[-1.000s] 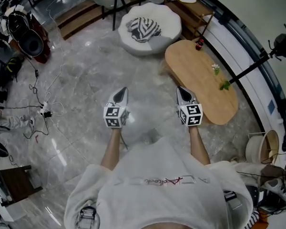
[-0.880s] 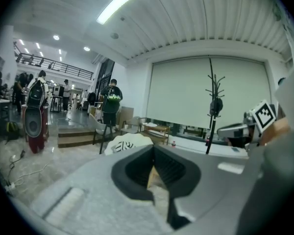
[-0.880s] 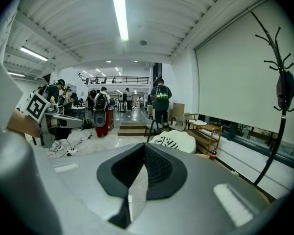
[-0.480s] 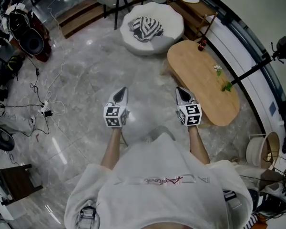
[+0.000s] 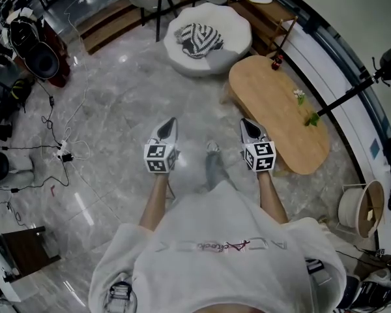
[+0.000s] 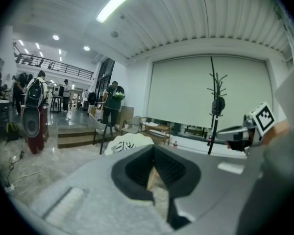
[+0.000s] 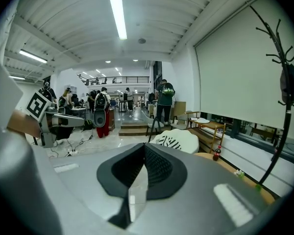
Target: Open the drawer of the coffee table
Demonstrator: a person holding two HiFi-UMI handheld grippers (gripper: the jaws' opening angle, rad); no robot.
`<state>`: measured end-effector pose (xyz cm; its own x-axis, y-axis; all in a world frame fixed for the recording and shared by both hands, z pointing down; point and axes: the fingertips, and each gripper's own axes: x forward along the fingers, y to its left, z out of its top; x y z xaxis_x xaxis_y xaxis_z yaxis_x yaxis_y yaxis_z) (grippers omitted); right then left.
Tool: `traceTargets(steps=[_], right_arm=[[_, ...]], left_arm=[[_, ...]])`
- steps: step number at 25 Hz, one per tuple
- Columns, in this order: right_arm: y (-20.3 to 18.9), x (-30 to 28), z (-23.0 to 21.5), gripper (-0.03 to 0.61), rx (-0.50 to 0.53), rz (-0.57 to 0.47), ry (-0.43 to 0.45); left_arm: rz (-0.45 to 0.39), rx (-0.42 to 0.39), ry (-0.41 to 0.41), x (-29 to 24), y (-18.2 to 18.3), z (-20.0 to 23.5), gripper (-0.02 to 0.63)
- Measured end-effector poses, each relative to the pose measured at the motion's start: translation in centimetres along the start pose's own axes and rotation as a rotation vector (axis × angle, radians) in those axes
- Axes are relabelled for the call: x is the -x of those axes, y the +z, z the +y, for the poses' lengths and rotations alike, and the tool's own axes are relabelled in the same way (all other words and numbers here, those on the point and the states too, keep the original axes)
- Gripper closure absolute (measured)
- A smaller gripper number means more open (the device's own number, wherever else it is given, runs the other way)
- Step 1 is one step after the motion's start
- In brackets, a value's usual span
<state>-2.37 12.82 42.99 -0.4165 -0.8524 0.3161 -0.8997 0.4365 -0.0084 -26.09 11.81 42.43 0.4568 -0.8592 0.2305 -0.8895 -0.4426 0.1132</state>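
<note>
Wooden coffee table (image 5: 277,113), approach stage: left gripper (image 5: 169,124) and right gripper (image 5: 246,123), both pressed together and empty, must next reach its unseen drawer.

No word, number or brand can be read in full anywhere. The nearest thing to lettering is a line of red cursive stitching (image 5: 212,246) across the person's white top (image 5: 202,217), too small and warped to spell out. Just ahead of that top, black-and-white square markers, patterns rather than letters, cover a cube (image 5: 158,158) on the left tool (image 5: 171,122) and a second cube (image 5: 260,156) on the right tool (image 5: 244,122). Each tool's own view shows one such marker on the other tool's cube.
</note>
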Motion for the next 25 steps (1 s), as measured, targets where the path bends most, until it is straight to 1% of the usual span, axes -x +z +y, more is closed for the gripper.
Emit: traceTargets(steps=[4, 9, 13, 20, 25], right_arm=[[0.0, -1.9, -0.8, 0.574, -0.003, -0.002, 0.011], [0.7, -4.6, -2.2, 0.574, -0.005, -0.002, 0.020], [1.7, -7.5, -3.8, 0.574, -0.006, 0.001, 0.029], [4.5, -13.3, -6.6, 0.574, -0.005, 0.004, 0.054], [6.7, -18.1, -9.6, 0.574, -0.005, 0.006, 0.071]], left_arm=[[0.007, 0.003, 0.014, -1.6, 0.1, 0.9, 0.614], [0.009, -0.009, 0.010, -4.4, 0.7, 2.0, 0.614], [0.007, -0.015, 0.019, -7.2, 2.0, 3.3, 0.614], [0.020, -0.008, 0.035, -12.5, 4.1, 6.3, 0.614], [0.016, -0.014, 0.050, -17.4, 6.9, 8.1, 0.614]])
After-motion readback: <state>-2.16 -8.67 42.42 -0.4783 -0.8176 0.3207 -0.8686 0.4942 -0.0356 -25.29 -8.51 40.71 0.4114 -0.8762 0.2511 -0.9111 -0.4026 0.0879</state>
